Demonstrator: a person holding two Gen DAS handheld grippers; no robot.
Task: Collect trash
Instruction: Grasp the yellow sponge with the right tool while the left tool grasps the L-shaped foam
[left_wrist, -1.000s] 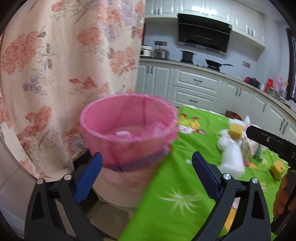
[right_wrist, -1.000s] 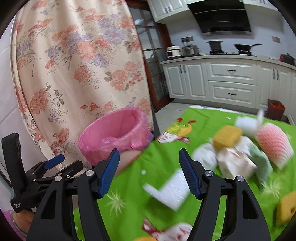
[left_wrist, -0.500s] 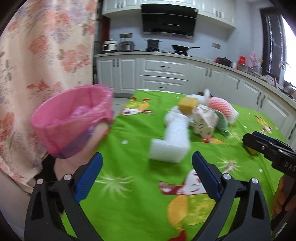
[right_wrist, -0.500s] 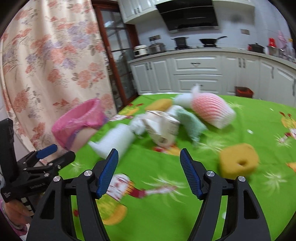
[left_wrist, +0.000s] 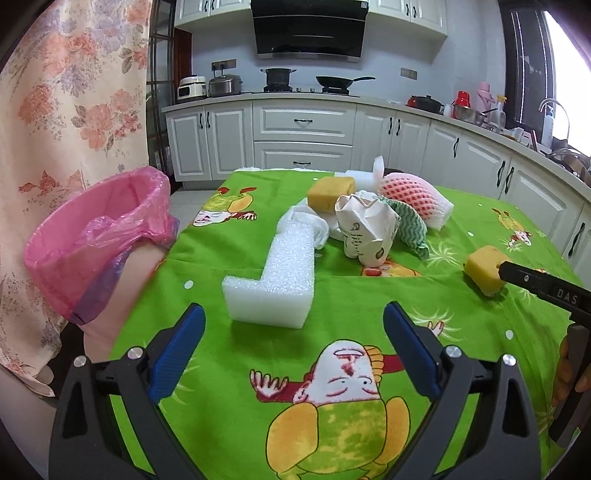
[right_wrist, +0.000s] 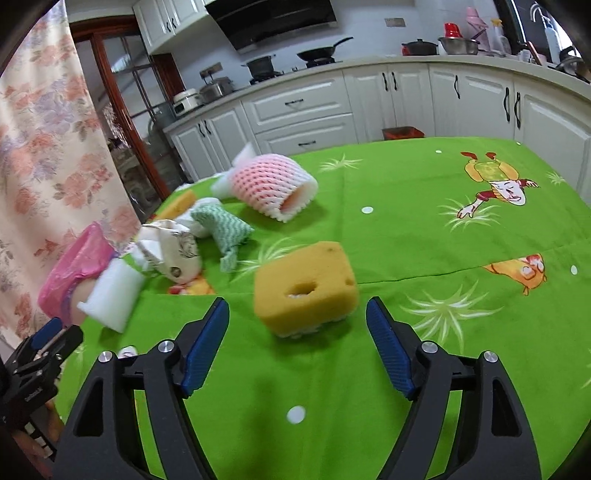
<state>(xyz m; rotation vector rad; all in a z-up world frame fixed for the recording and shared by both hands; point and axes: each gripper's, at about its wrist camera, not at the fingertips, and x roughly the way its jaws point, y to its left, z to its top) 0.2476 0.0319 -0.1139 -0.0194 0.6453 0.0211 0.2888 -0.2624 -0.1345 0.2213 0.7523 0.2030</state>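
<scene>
Bin (left_wrist: 92, 240) w/ pink liner, contents hidden, sits left of empty, wide-apart left gripper (left_wrist: 293, 349), foam block (left_wrist: 275, 280) just ahead; right gripper (right_wrist: 297, 345) jaws opening, nothing between, yellow sponge (right_wrist: 306, 286) just ahead.

Home kitchen — white cabinets (left_wrist: 303, 125), range hood (left_wrist: 308, 27) (pans below).

A matt printed cloth (left_wrist: 229, 266) covers the counter, bearing a porous yellow sponge (right_wrist: 304, 286), a coarse-celled white foam block (left_wrist: 275, 280), crumpled paper (left_wrist: 365, 230) and pink foam netting (right_wrist: 275, 184), beside thin glossy pink plastic bin liner (left_wrist: 99, 236).
</scene>
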